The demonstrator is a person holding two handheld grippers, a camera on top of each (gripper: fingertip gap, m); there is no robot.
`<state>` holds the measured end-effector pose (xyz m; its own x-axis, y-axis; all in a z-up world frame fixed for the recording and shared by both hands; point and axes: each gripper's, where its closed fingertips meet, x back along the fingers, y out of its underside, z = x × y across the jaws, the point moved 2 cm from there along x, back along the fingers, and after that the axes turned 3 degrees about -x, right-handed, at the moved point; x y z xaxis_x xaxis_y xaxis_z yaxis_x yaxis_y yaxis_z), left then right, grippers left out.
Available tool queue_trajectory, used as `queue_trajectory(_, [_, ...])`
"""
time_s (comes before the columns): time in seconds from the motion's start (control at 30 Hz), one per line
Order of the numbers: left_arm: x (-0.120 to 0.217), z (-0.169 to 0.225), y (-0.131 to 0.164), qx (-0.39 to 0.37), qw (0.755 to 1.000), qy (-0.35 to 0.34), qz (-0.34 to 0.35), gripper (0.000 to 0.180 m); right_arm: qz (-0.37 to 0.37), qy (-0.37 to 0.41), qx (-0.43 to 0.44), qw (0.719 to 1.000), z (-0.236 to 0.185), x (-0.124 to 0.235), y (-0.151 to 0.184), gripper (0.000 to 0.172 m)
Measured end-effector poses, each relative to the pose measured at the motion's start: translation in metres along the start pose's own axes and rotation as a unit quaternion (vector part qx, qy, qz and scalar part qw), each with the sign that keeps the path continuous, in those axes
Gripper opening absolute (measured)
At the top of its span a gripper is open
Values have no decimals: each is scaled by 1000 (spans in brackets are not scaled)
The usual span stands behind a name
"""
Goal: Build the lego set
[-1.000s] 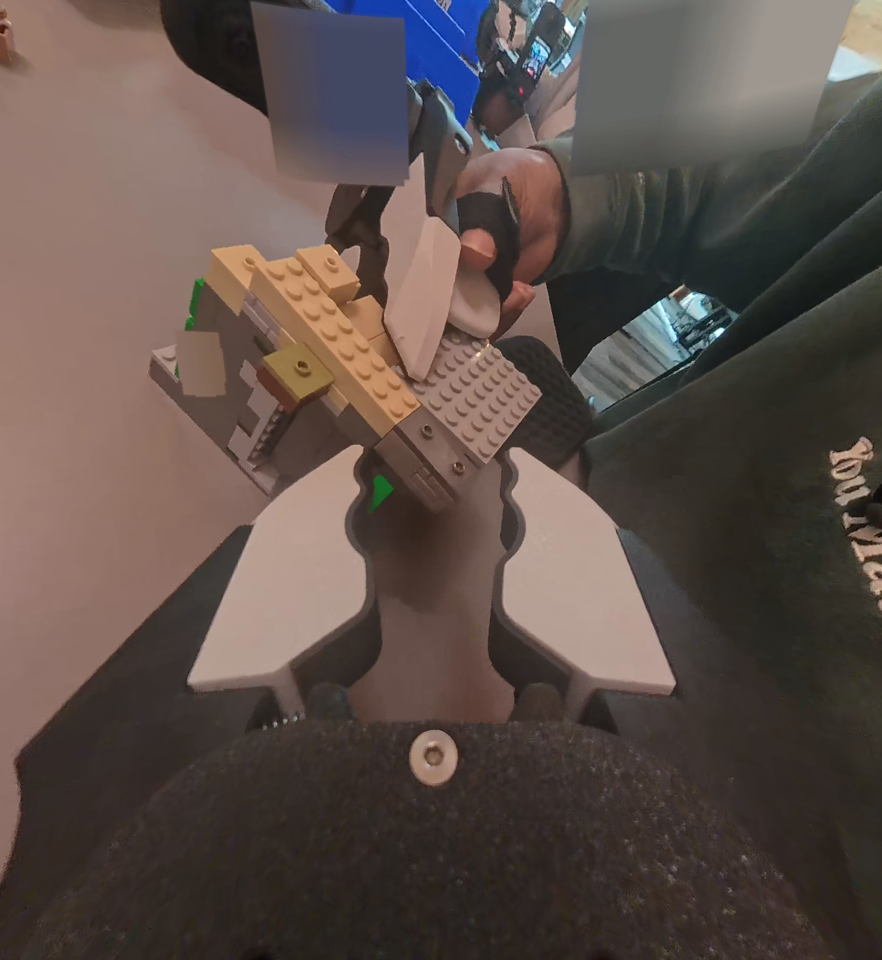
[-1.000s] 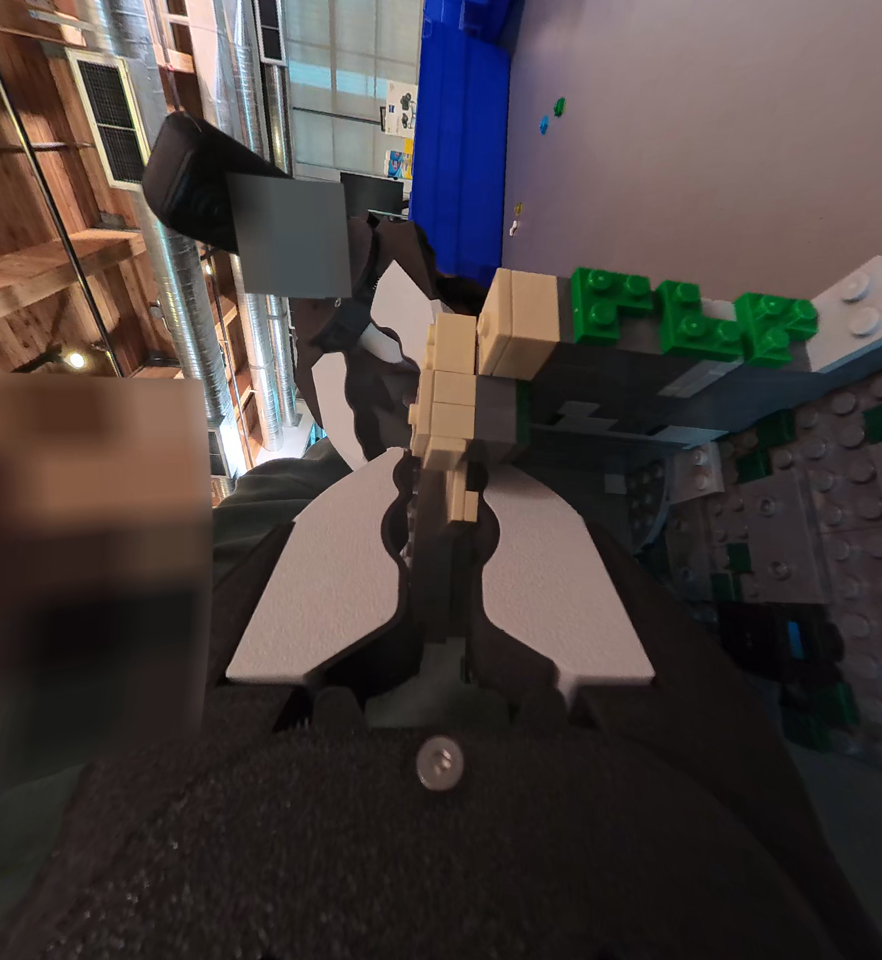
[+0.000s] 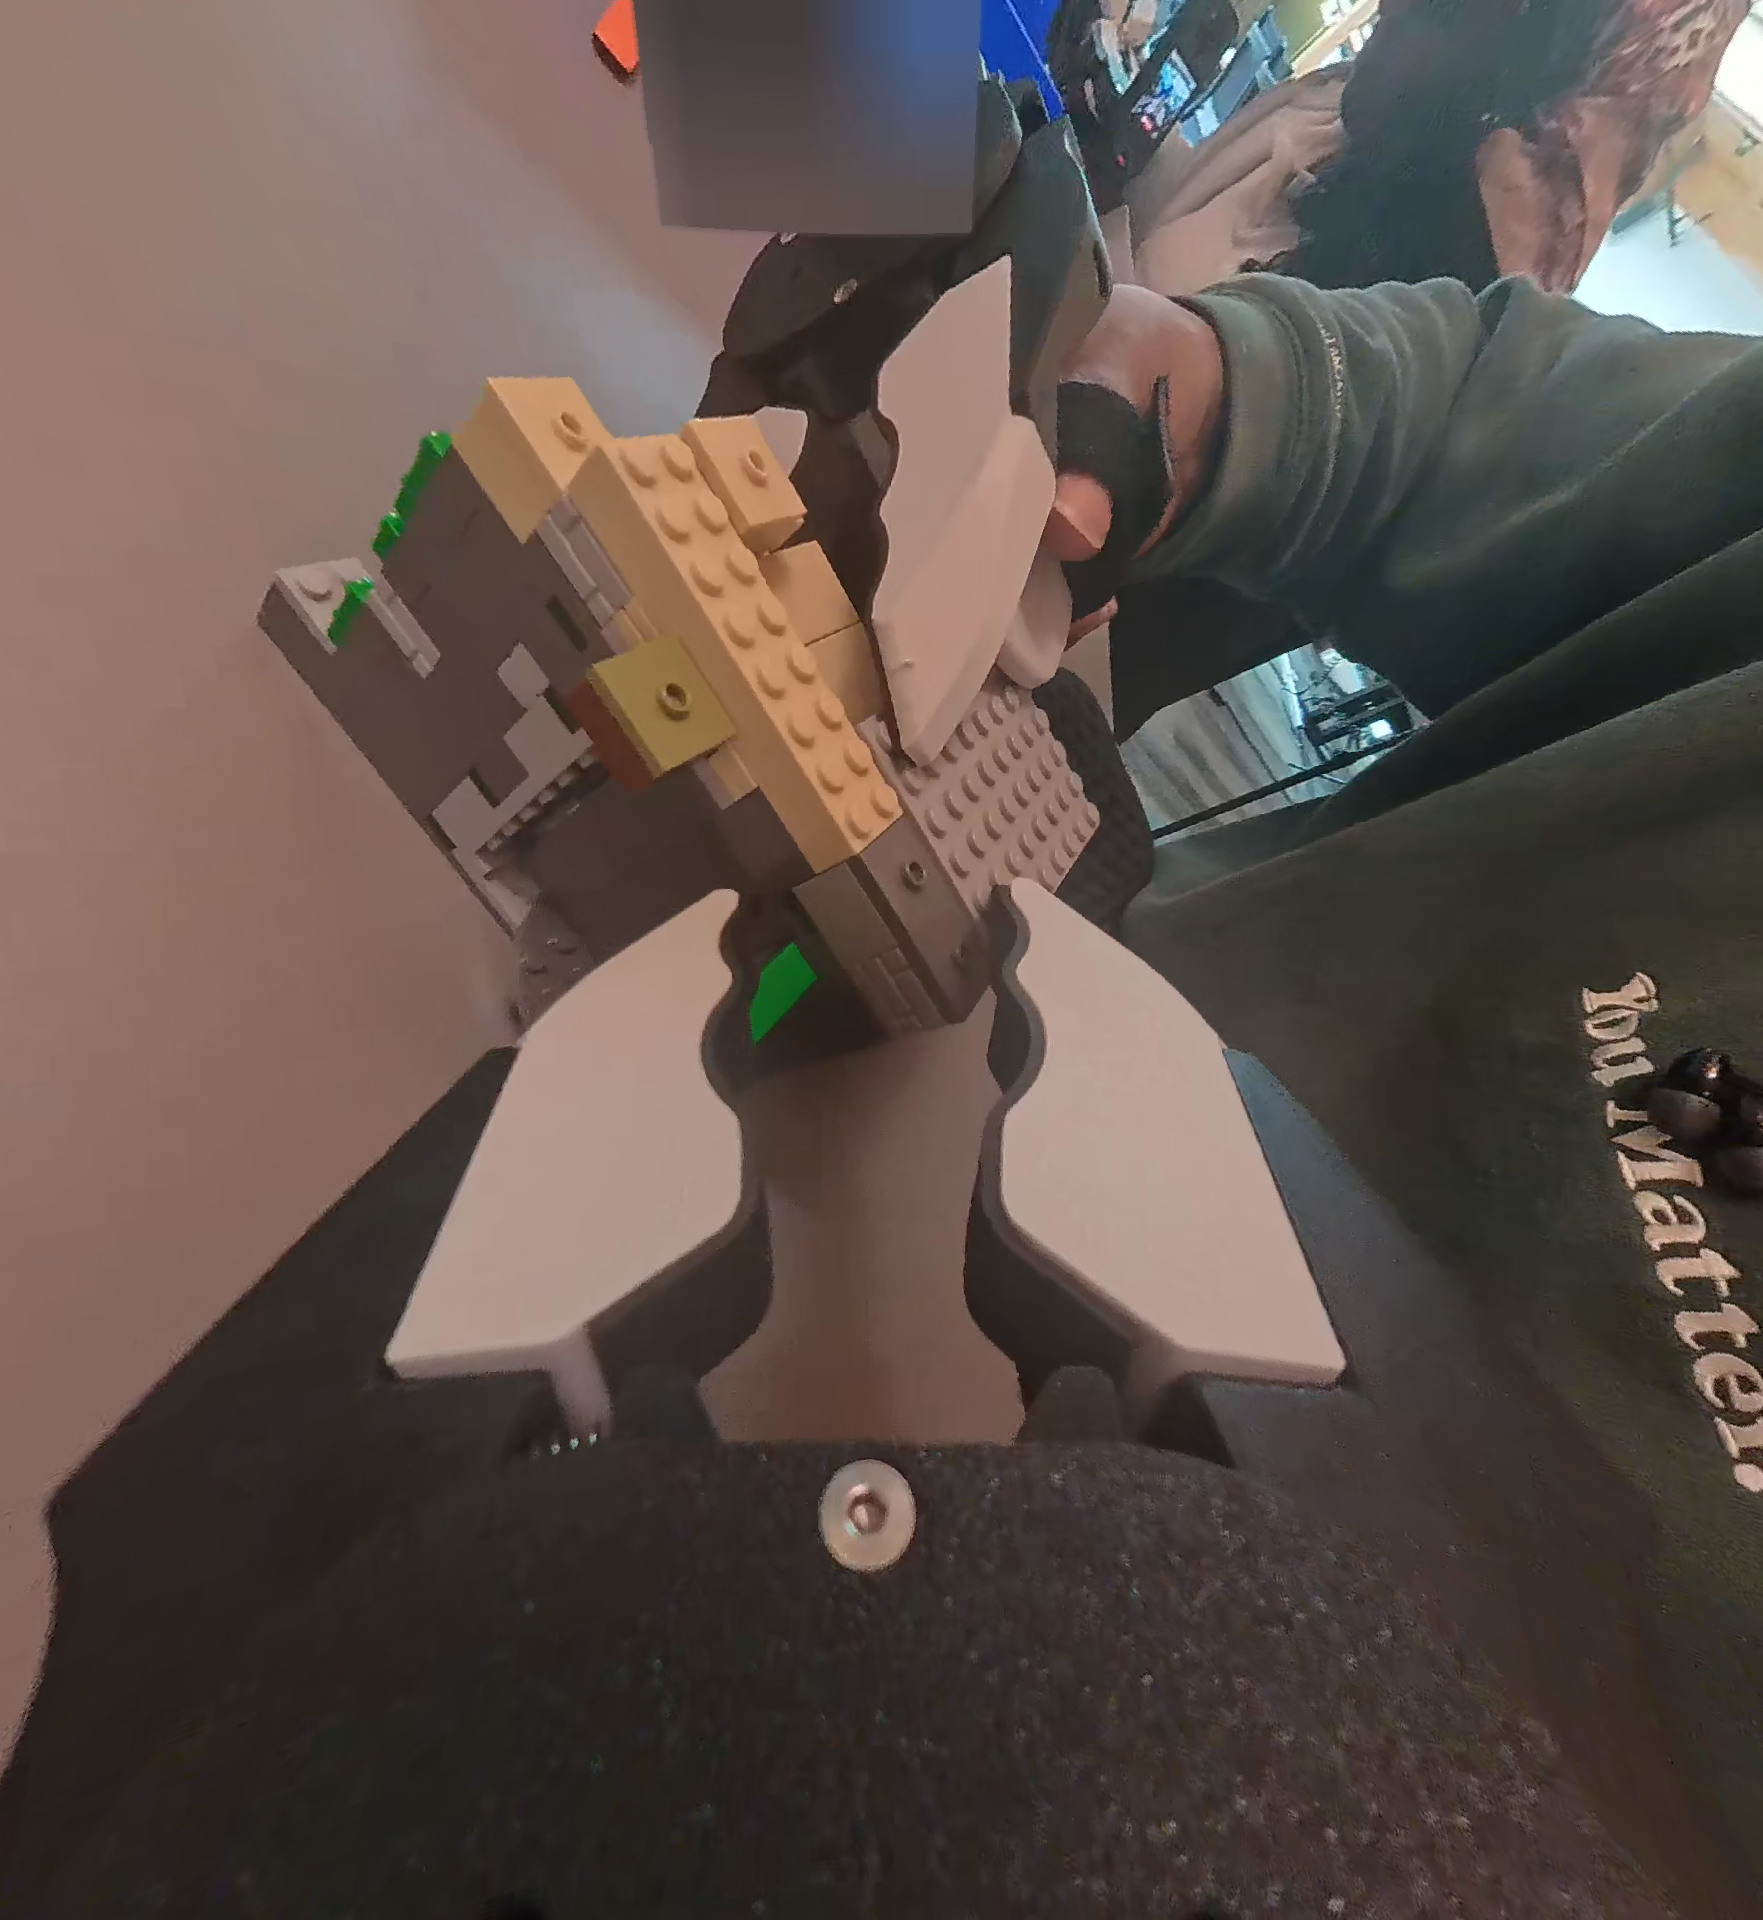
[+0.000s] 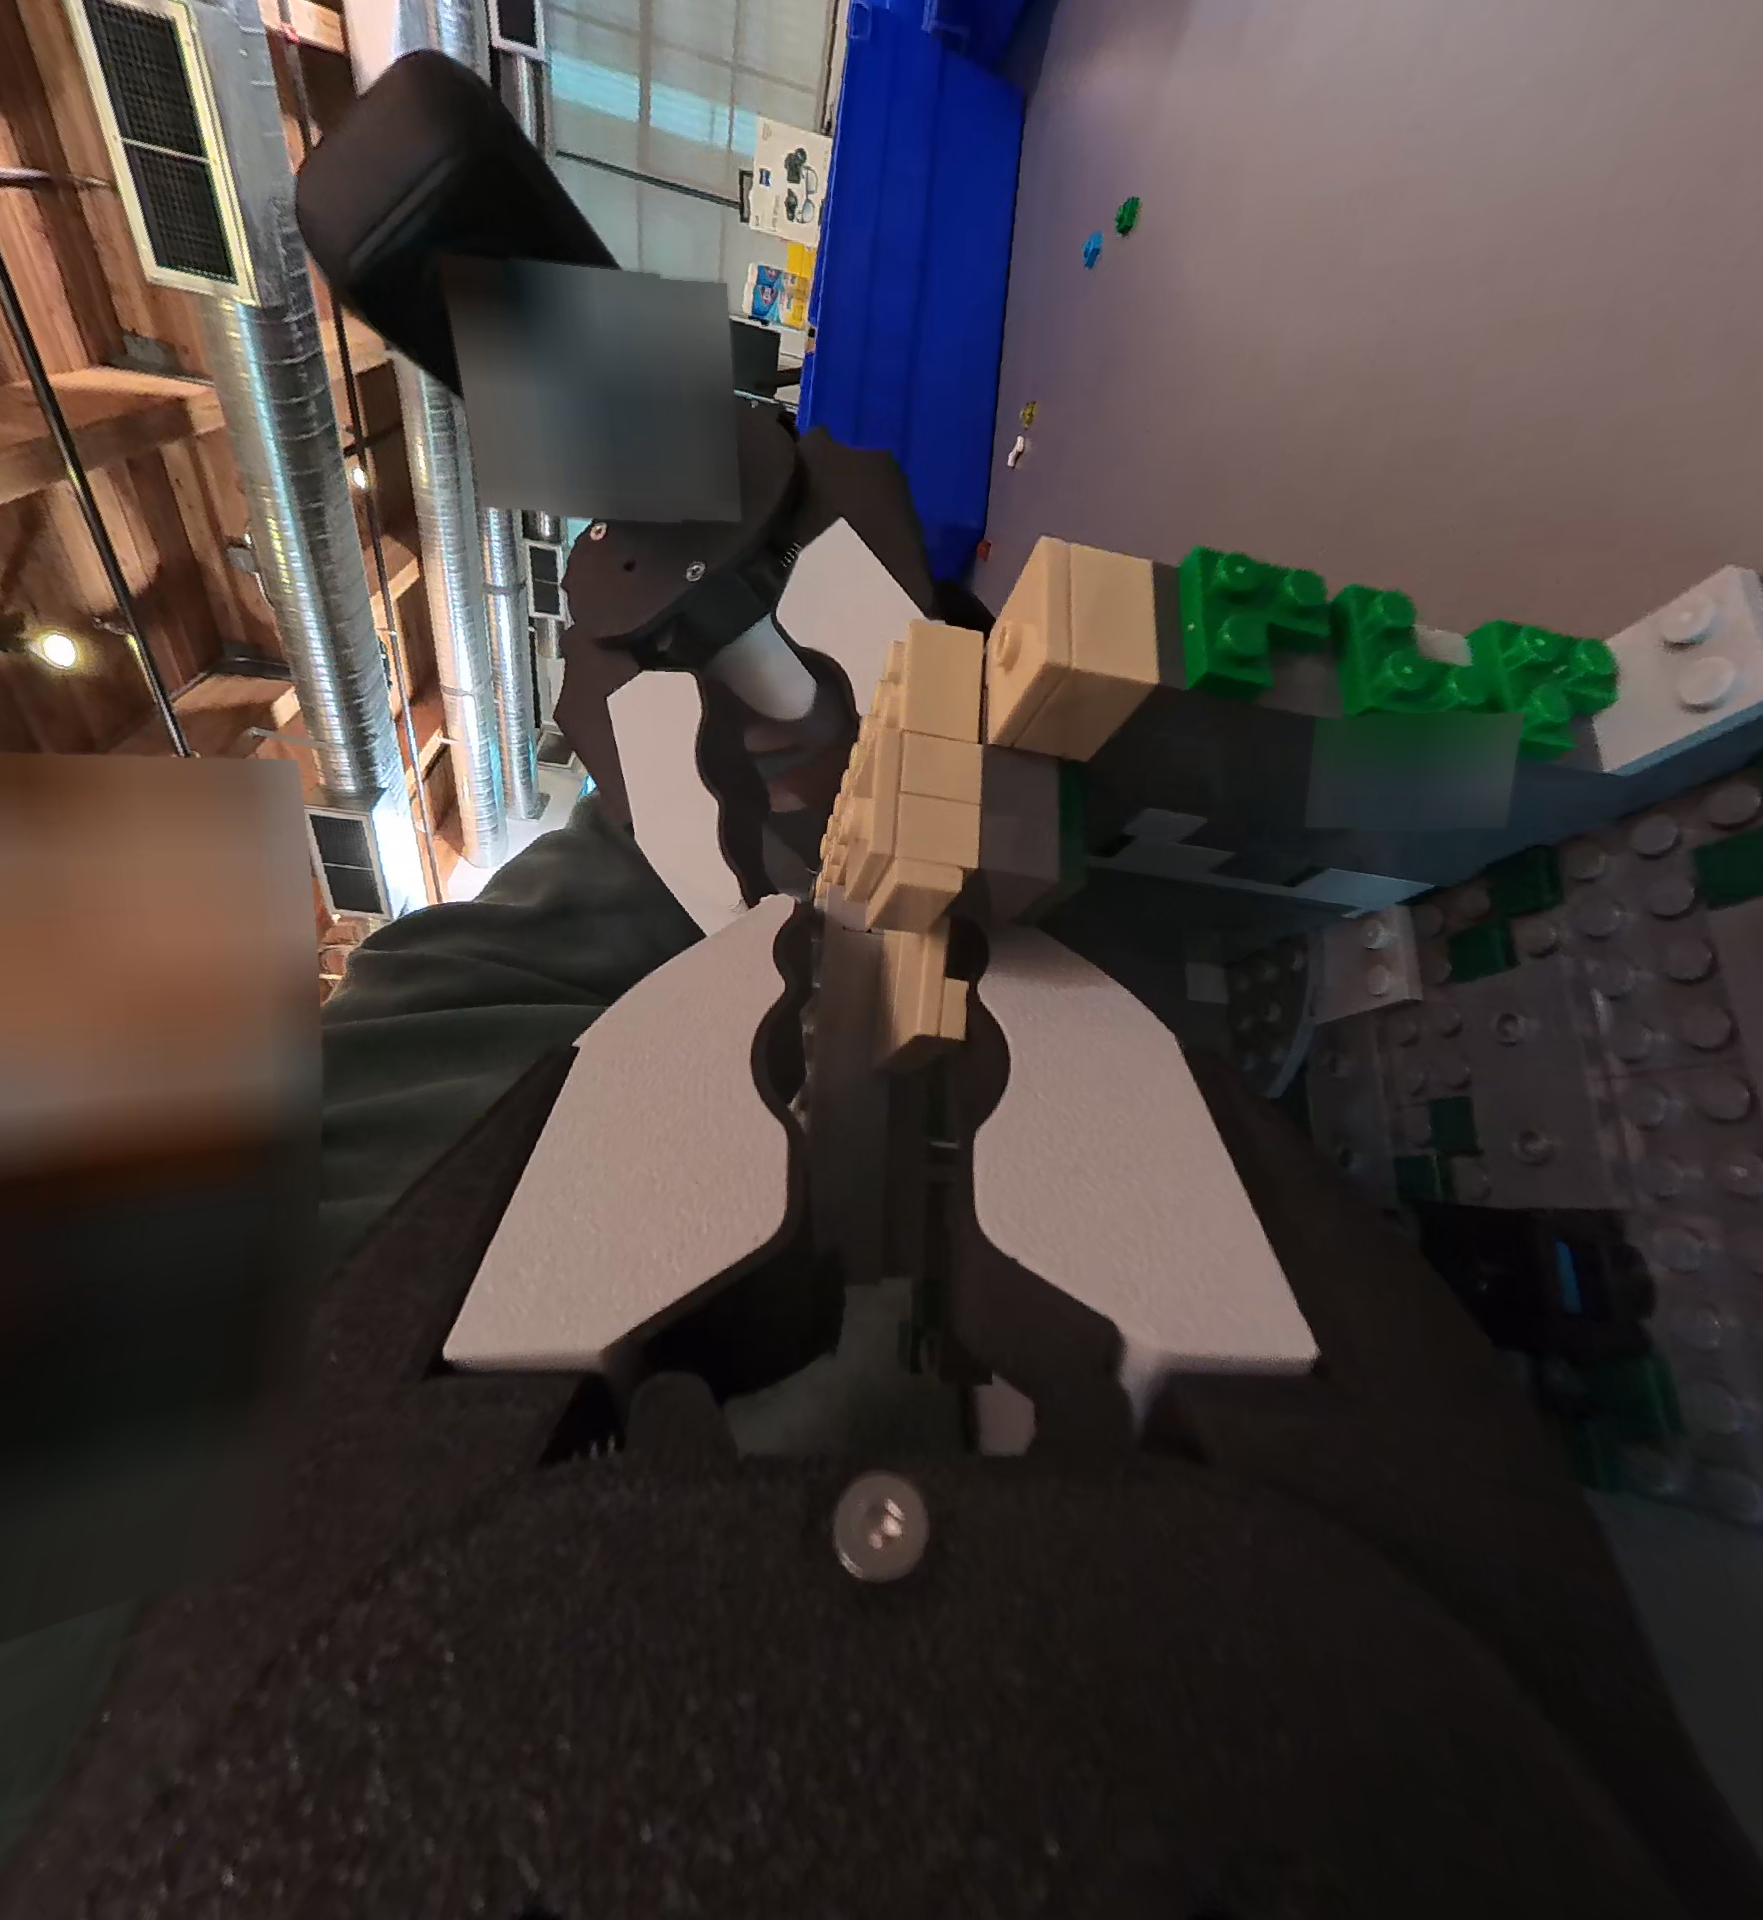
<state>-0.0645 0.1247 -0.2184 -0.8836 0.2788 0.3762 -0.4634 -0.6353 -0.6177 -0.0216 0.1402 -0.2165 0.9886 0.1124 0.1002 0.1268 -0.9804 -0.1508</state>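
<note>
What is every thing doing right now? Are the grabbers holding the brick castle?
Brick model: built up, tipped on its side against the table, gripped at one end.
Left gripper: fingers around the model's grey corner block.
Right gripper: fingers shut on the model's grey plate and tan bricks.
Green bricks: stuck on the model's edge.
Loose small bricks: lying apart on the table.

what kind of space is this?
Probably a converted warehouse or workshop: exposed metal ducts along wood beams, stacked blue bins, and a plain table holding a brick model.
</note>
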Motion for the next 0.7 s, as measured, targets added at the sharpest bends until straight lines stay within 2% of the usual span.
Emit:
queue_trajectory(0.23, [-1,1,0,9,1000,11,-8,41,4,1,-6,1000,0,0,0,24])
queue_trajectory(0.33, [-1,0,0,14,1000,18,-10,41,5,-12,-6,1000,-4,0,0,15])
queue_trajectory(0.7, [-1,1,-1,10,1000,15,-8,41,1,-25,-1,1000,-4,0,0,16])
